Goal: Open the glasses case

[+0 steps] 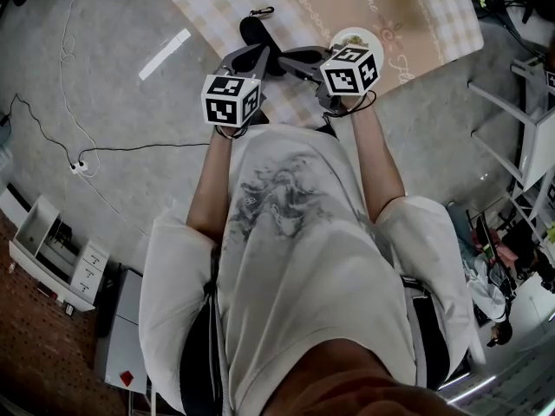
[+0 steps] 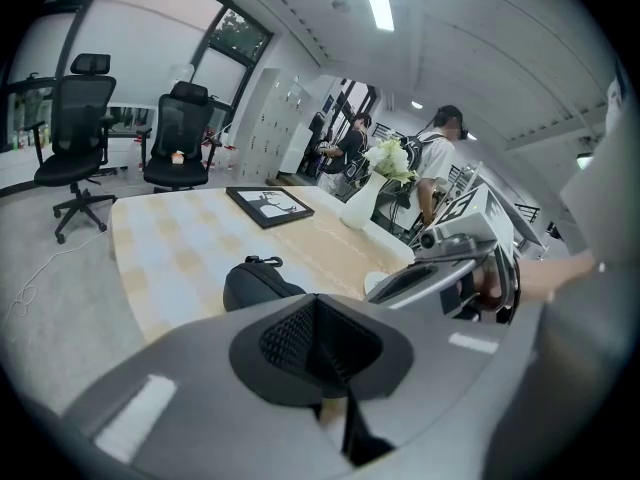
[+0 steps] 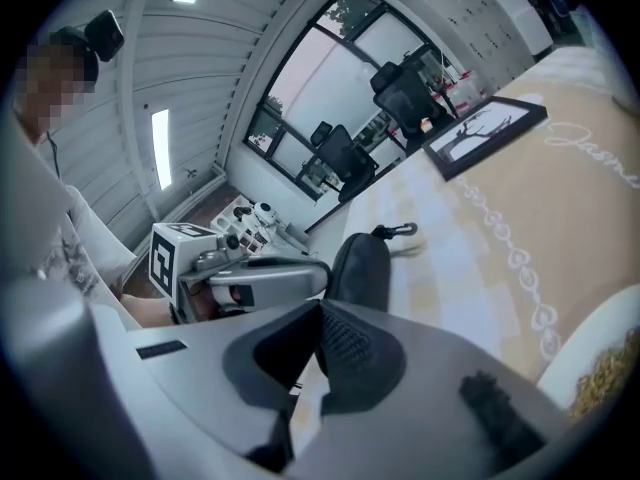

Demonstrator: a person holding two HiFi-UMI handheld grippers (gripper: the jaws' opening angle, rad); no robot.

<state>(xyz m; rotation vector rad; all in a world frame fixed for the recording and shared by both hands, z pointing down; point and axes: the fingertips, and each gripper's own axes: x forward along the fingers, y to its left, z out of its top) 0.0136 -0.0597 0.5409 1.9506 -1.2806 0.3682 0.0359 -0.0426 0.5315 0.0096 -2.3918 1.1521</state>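
The black glasses case point(image 1: 254, 31) lies closed on the checked tablecloth point(image 1: 208, 3), a clip point(image 1: 262, 11) at its far end. My left gripper point(image 1: 264, 55) hovers at the case's near end with its pads pressed together. My right gripper point(image 1: 286, 57) is just to the right of it, jaws also together. In the left gripper view the case point(image 2: 255, 283) sits just beyond the shut jaws point(image 2: 318, 333), with nothing between them. The right gripper view shows the case point(image 3: 362, 268) past its shut jaws point(image 3: 322, 353), also with nothing between them, and the left gripper point(image 3: 265, 280) beside them.
A framed picture point(image 2: 270, 205) and a white vase of flowers point(image 2: 365, 203) stand farther along the table. A round plate point(image 1: 355, 37) lies right of the grippers. Office chairs point(image 2: 75, 128) and people point(image 2: 440, 158) are beyond the table. A cable point(image 1: 78, 163) runs over the floor.
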